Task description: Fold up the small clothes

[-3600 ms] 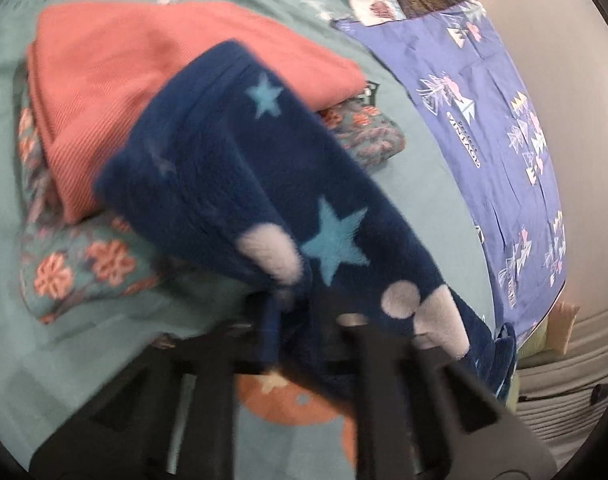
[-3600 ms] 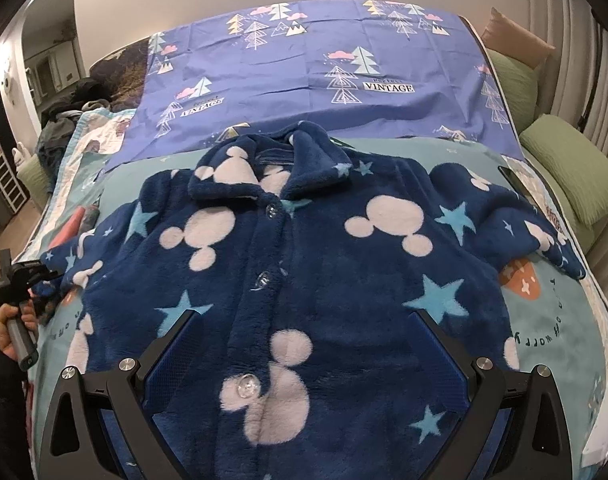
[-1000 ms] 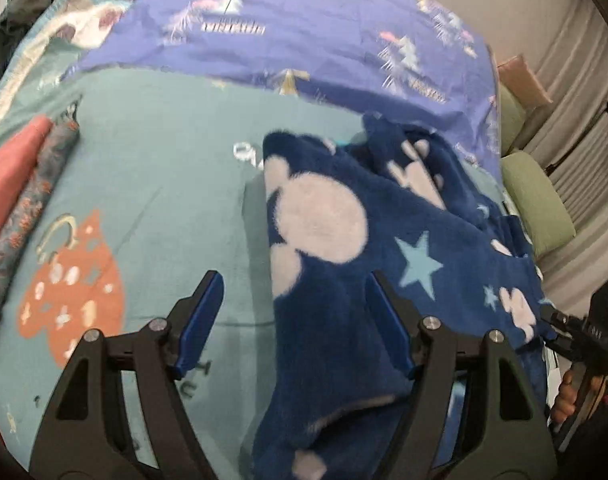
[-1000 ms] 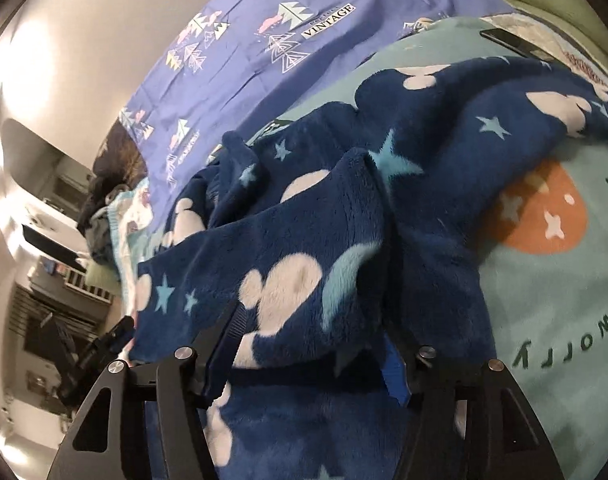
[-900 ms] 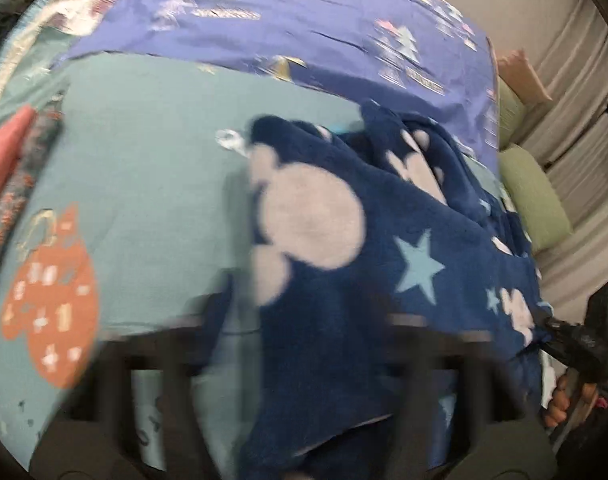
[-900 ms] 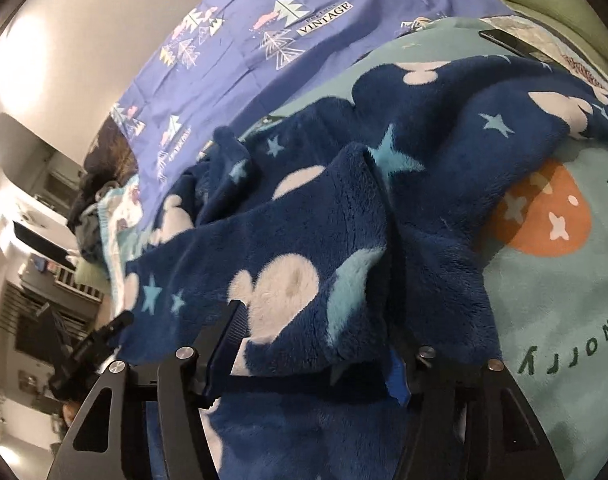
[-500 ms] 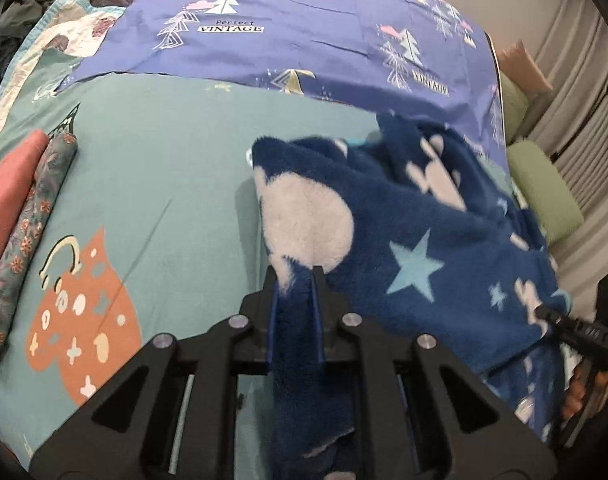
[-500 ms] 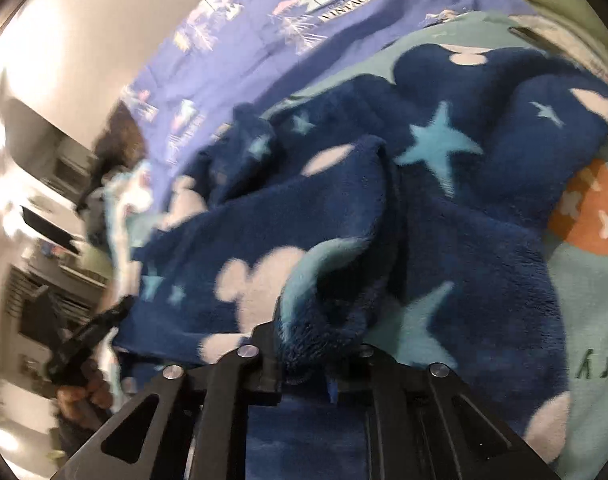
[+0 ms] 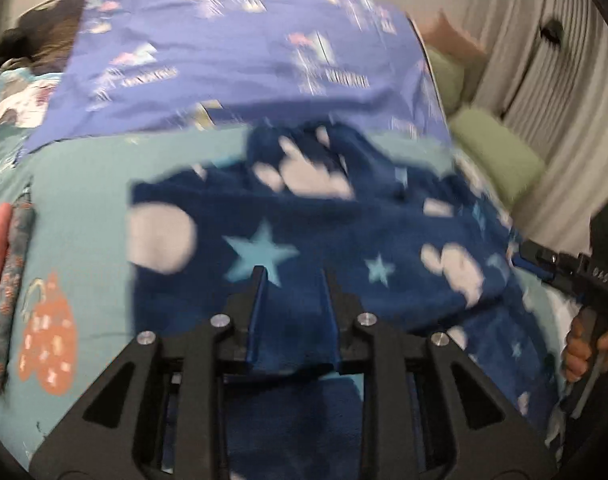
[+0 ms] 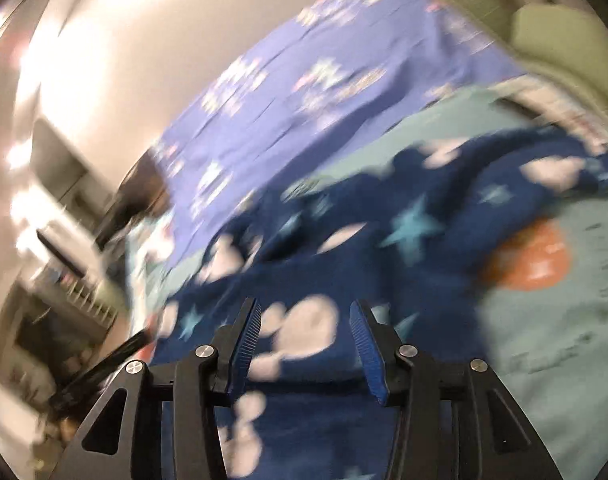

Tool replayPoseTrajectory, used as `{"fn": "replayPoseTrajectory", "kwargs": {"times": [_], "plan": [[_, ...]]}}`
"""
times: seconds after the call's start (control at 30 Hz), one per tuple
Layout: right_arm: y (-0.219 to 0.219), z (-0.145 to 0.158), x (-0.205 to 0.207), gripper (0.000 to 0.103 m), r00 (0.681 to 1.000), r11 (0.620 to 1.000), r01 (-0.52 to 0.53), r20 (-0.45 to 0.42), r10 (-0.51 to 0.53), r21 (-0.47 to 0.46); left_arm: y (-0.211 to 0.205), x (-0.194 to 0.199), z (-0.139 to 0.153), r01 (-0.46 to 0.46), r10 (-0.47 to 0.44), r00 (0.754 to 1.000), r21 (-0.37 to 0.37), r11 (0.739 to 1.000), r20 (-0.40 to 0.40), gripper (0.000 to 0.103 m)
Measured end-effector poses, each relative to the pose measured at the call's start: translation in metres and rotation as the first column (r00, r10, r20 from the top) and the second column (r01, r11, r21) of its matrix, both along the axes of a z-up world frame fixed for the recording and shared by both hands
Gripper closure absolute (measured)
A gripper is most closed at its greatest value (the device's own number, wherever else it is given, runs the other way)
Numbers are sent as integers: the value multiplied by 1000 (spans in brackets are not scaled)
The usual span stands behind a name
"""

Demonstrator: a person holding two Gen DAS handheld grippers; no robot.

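Observation:
A dark blue fleece jacket (image 9: 344,240) with white mouse heads and light blue stars lies folded over on the teal bedspread (image 9: 80,184). It also shows in the right wrist view (image 10: 384,248). My left gripper (image 9: 292,276) hangs over the jacket's near edge with its jaws partly apart and nothing pinched between them. My right gripper (image 10: 304,312) is open over the jacket's other side, also empty; it shows at the right edge of the left wrist view (image 9: 552,264). Both views are blurred by motion.
A purple sheet with tree prints (image 9: 240,52) covers the far half of the bed. Folded pink and floral clothes (image 9: 4,264) lie at the left edge. Green pillows (image 9: 500,152) and a curtain (image 9: 564,60) stand at the right.
Both grippers were shut on the jacket's edge half a second ago and have now opened and let it go. The jacket has dropped flat, folded over itself.

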State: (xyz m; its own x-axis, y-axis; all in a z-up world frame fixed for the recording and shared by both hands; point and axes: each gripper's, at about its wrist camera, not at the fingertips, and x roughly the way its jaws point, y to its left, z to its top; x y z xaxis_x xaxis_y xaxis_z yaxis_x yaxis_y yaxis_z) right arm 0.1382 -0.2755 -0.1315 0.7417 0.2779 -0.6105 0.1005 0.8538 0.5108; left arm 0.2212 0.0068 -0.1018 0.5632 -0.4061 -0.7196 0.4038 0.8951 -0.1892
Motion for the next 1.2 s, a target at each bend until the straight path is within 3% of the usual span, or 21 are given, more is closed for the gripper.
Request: {"fn": "replayPoseTrajectory", "kwargs": {"times": [0.03, 0.1, 0.13, 0.23, 0.3, 0.4, 0.43, 0.57, 0.67, 0.9, 1.03, 1.2], "plan": [[8, -10, 9, 64, 997, 997, -8, -78, 2, -77, -8, 1, -10, 3, -2, 1000, 37, 999, -20, 74], [13, -36, 18, 83, 981, 982, 4, -188, -41, -190, -16, 5, -42, -8, 17, 997, 132, 991, -73, 74], [11, -39, 15, 87, 984, 982, 12, -171, -44, -188, -15, -1, -44, -18, 22, 999, 122, 992, -34, 74], [2, -31, 0, 84, 992, 993, 1, -123, -16, -121, -15, -8, -33, -10, 13, 1000, 129, 992, -25, 71], [-17, -21, -9, 82, 995, 997, 30, -90, -36, -74, -14, -12, -20, -2, 4, 1000, 82, 997, -31, 70], [-64, -9, -19, 60, 985, 987, 162, -51, -163, -23, -25, -19, -1, 15, -15, 1000, 39, 999, 9, 56], [-84, -10, -24, 54, 974, 976, 220, -57, -219, 13, -31, -23, 4, 23, -24, 999, 37, 999, 35, 54], [-156, -33, -36, 54, 920, 909, 386, -142, -366, 155, -58, -34, 9, 66, -73, 993, 75, 995, 89, 49], [-192, -47, -42, 54, 878, 863, 474, -167, -448, 178, -75, -41, 6, 105, -114, 990, 109, 989, 84, 49], [-243, -66, -50, 54, 849, 798, 528, -142, -509, 291, -98, -37, -2, 131, -138, 989, 126, 983, 48, 48], [-276, -84, -41, 51, 807, 711, 580, -164, -567, 397, -101, -34, -6, 125, -130, 991, 129, 984, 35, 48], [-310, -105, -18, 51, 748, 633, 642, -172, -641, 432, -98, -29, -9, 104, -107, 994, 121, 987, 25, 47]]}}
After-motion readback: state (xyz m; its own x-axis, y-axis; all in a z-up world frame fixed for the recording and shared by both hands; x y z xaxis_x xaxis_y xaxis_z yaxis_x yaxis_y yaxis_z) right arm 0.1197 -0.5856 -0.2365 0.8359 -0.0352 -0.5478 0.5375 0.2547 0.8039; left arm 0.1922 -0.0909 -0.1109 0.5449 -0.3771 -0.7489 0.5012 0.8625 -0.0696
